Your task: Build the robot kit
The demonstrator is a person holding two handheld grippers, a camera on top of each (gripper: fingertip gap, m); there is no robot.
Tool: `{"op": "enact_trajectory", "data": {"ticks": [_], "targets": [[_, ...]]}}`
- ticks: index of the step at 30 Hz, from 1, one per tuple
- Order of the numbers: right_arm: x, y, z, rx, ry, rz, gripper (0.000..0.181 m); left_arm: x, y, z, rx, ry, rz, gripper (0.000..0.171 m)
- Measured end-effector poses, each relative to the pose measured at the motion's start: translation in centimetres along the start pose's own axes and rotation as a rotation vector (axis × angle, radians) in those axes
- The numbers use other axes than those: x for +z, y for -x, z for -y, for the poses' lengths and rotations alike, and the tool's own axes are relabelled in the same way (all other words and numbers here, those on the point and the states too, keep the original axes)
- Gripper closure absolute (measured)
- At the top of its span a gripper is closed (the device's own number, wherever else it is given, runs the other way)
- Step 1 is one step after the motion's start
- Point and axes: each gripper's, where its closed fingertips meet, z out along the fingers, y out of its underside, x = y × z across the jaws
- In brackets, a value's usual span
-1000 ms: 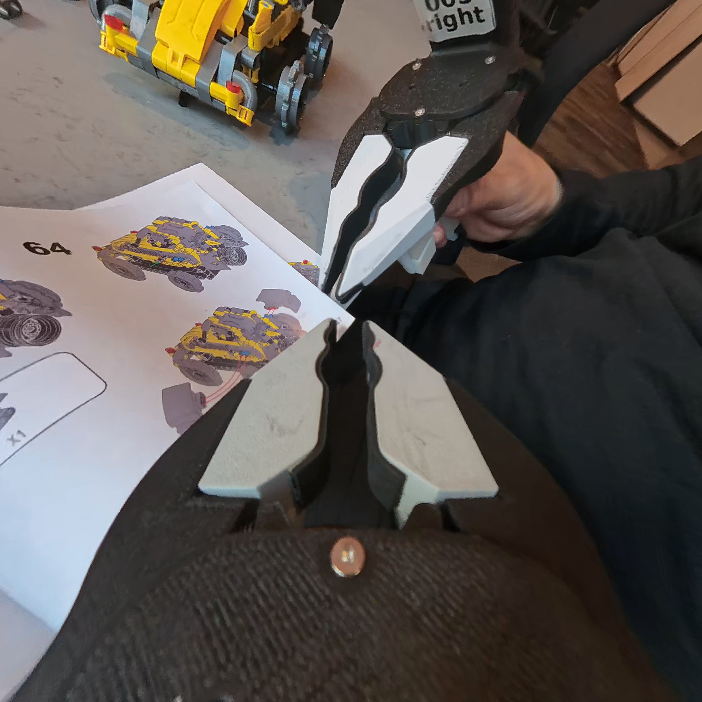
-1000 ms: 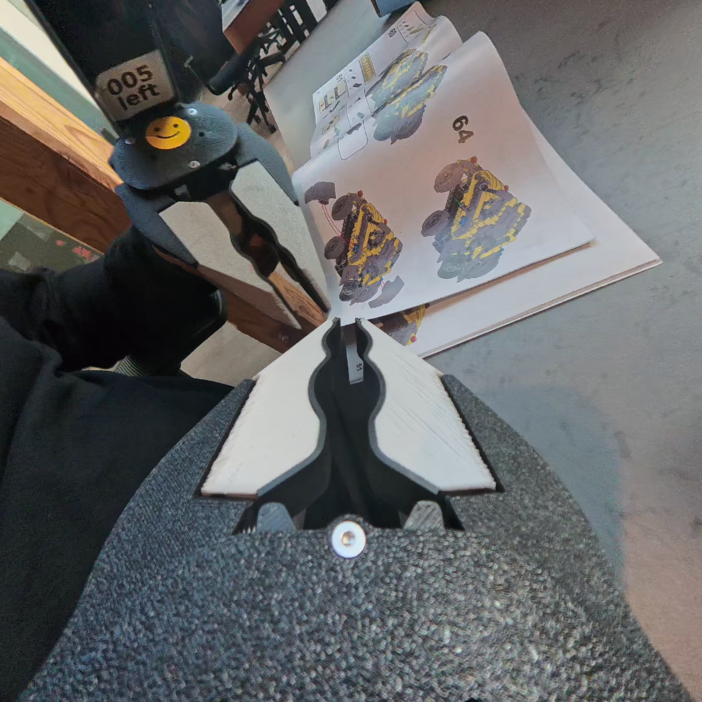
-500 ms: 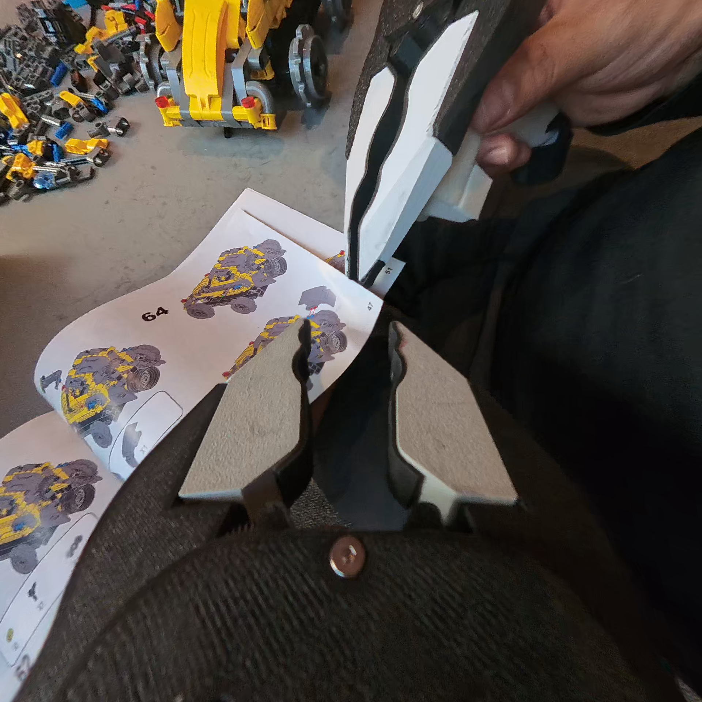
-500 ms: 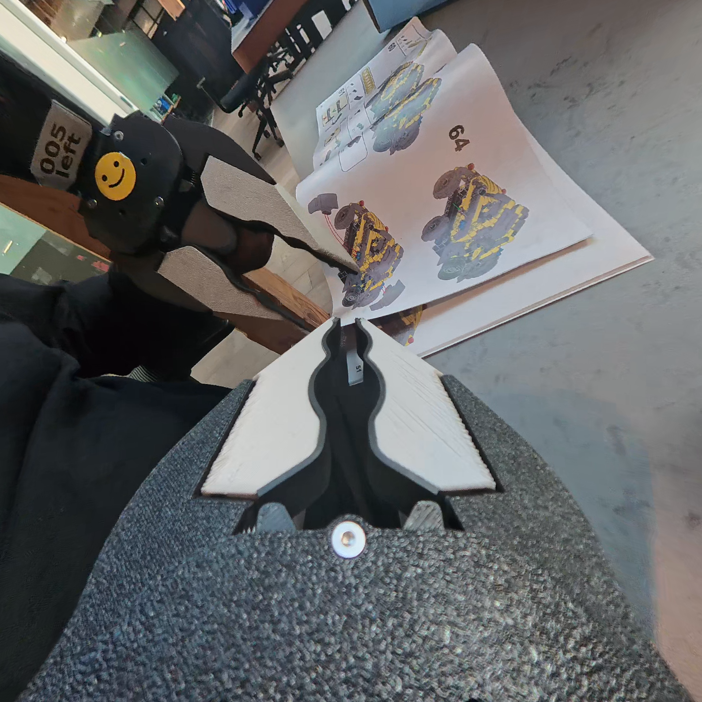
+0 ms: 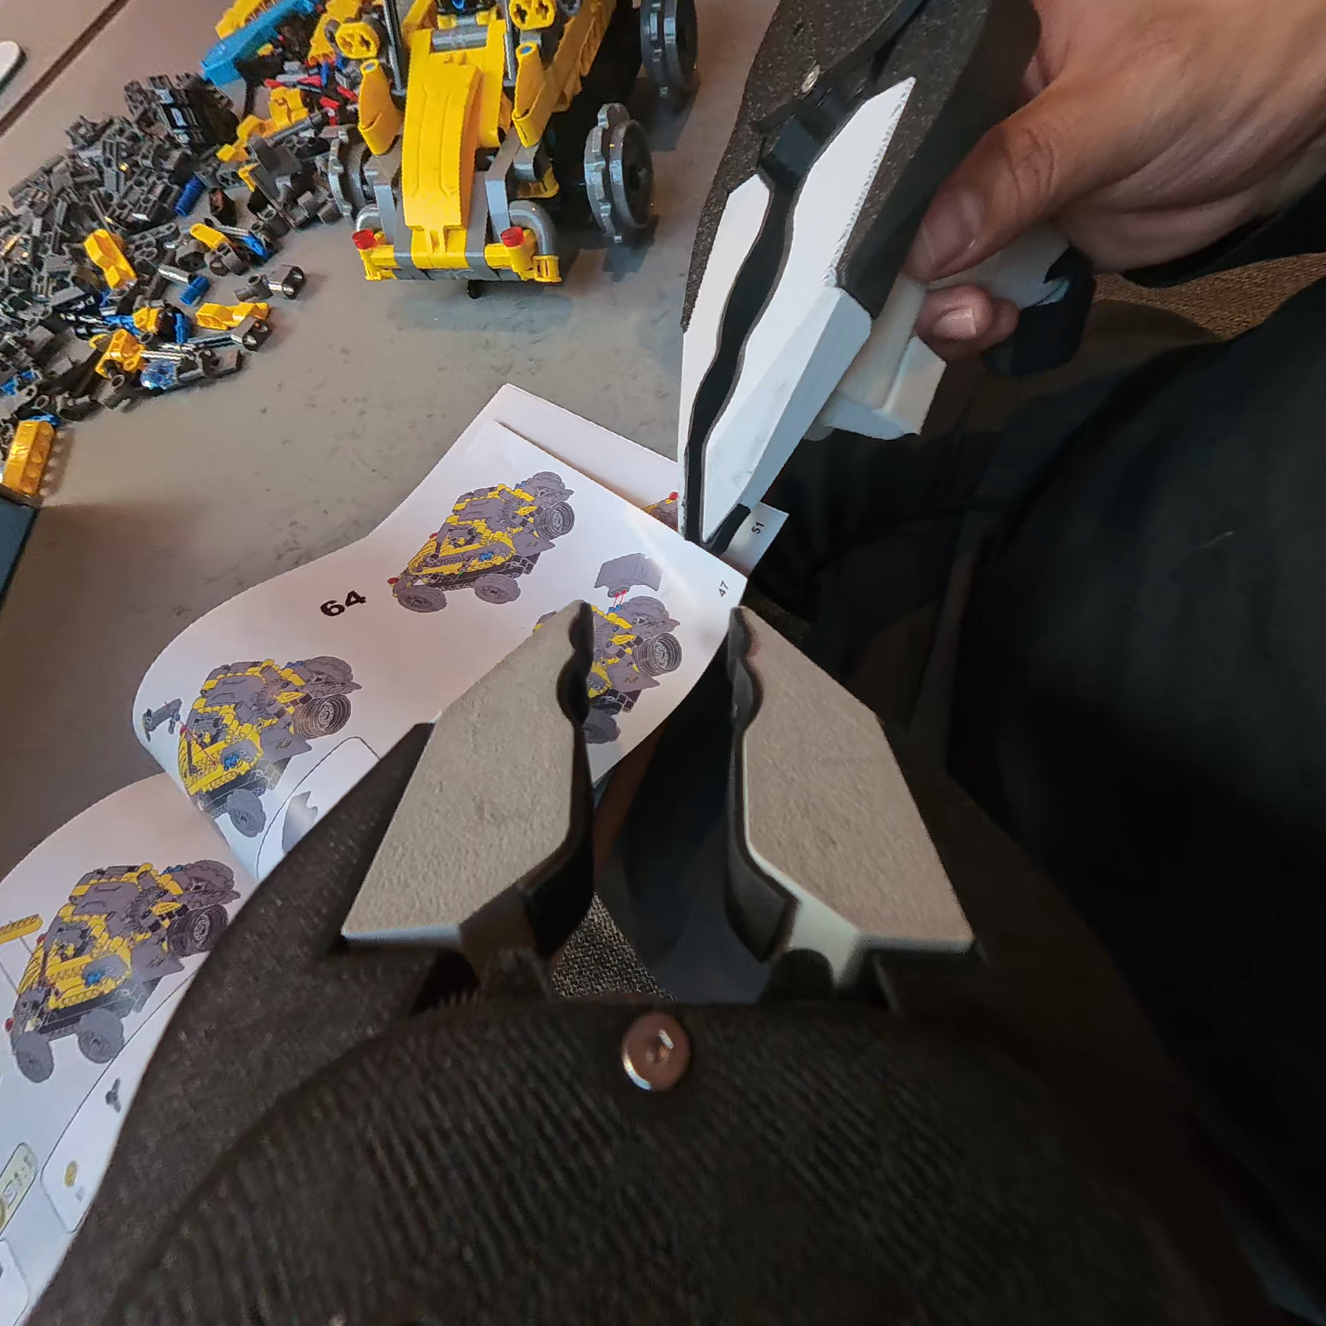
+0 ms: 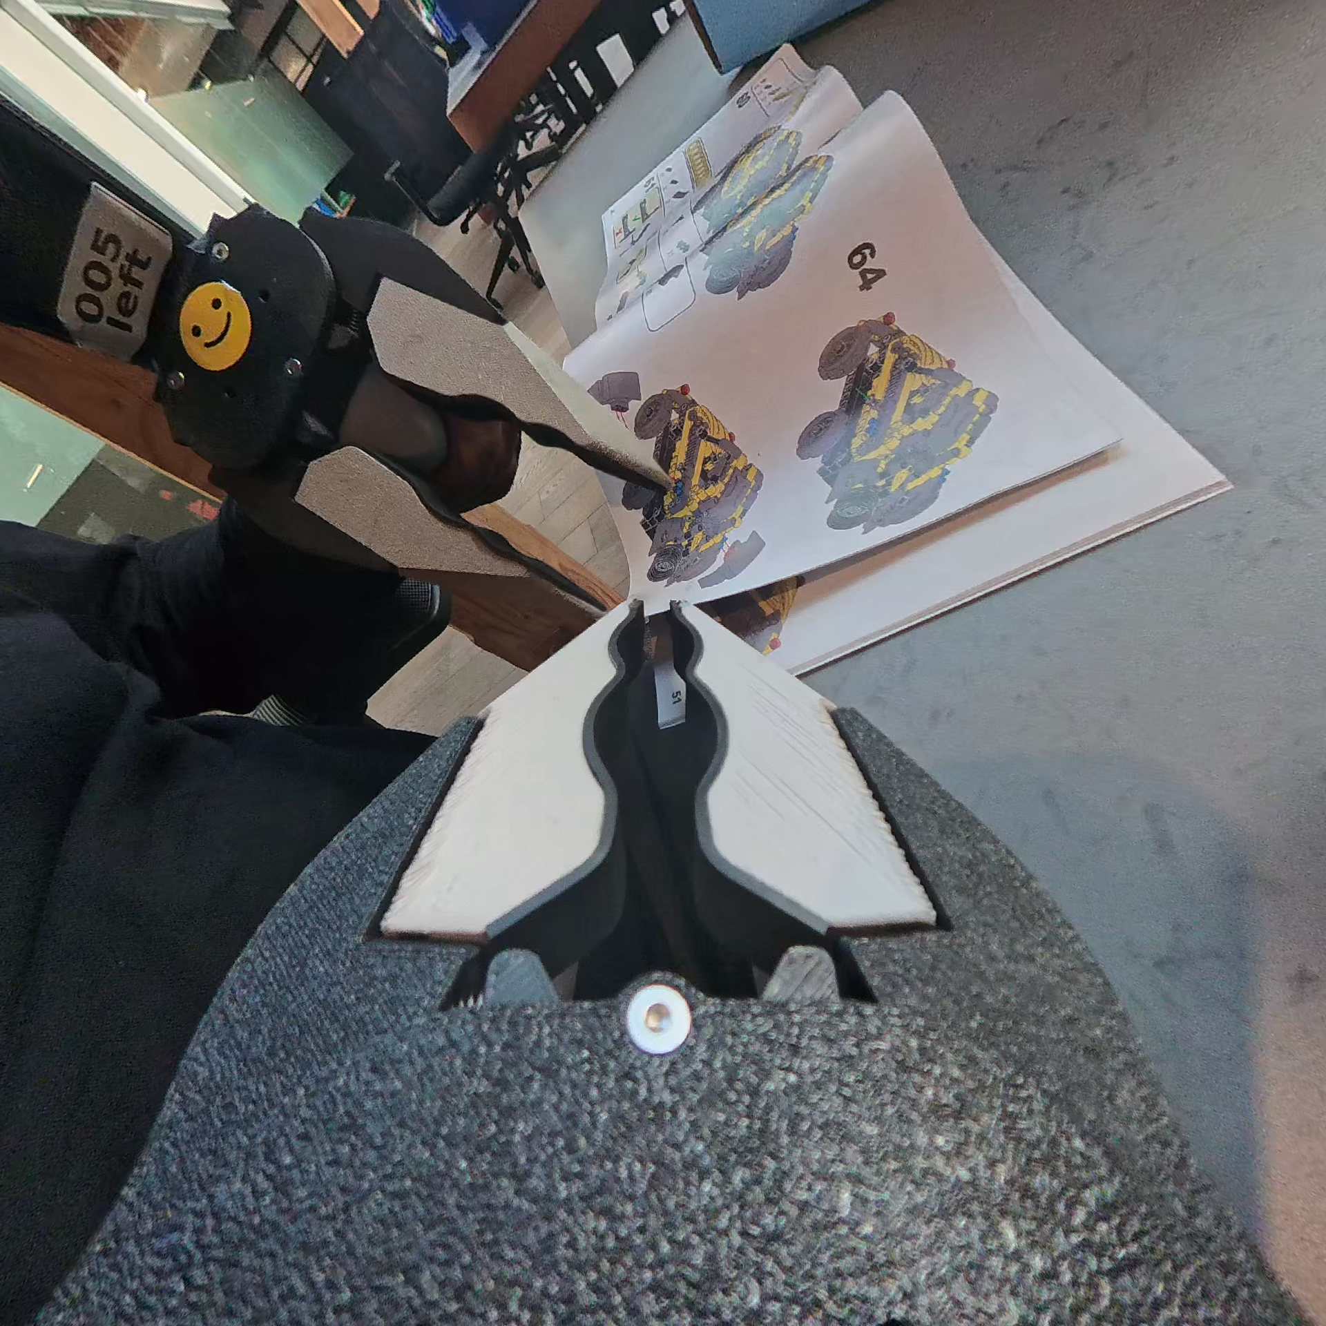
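Observation:
An open instruction booklet (image 5: 445, 574) with drawings of a yellow vehicle lies on the grey table; it also shows in the right wrist view (image 6: 897, 323). My right gripper (image 6: 654, 613), with white fingers, is shut on the corner of one booklet page (image 6: 671, 696) at the near table edge. It shows in the left wrist view (image 5: 707, 534), held by a hand (image 5: 1148, 129). My left gripper (image 5: 656, 624) is open just below it, and the curled edge of the upper page runs between its grey fingers. It also shows in the right wrist view (image 6: 638, 538).
A partly built yellow and grey toy vehicle (image 5: 459, 143) stands at the back of the table. A pile of loose building pieces (image 5: 107, 215) lies at its left. The wooden table edge (image 6: 502, 610) and dark clothing (image 5: 1076, 717) are on the near side. Only a small space, under 4 cm, lies between the two pairs of fingers.
My left gripper has opened and drawn back from the page corner, swinging towards the vehicle and pieces. My right gripper has stayed shut on the page corner.

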Motion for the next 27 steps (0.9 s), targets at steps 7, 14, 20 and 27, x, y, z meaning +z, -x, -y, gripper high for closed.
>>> {"op": "enact_trajectory", "data": {"ticks": [7,14,20,27], "targets": [[0.0,0.0,0.0,-0.003,0.002,-0.005,0.176,0.2,-0.1,0.0,-0.004,-0.003,-0.009,0.137],[0.0,0.0,0.0,0.001,-0.004,-0.003,0.176,0.4,0.1,-0.2,-0.005,-0.004,0.000,0.140],[0.0,0.0,0.1,0.004,-0.007,0.001,0.176,0.5,0.8,-0.6,0.017,0.011,0.046,0.152],[-0.2,0.1,0.3,0.026,-0.028,0.024,0.176,-0.2,-0.4,0.3,0.075,-0.046,-0.008,0.135]]}}
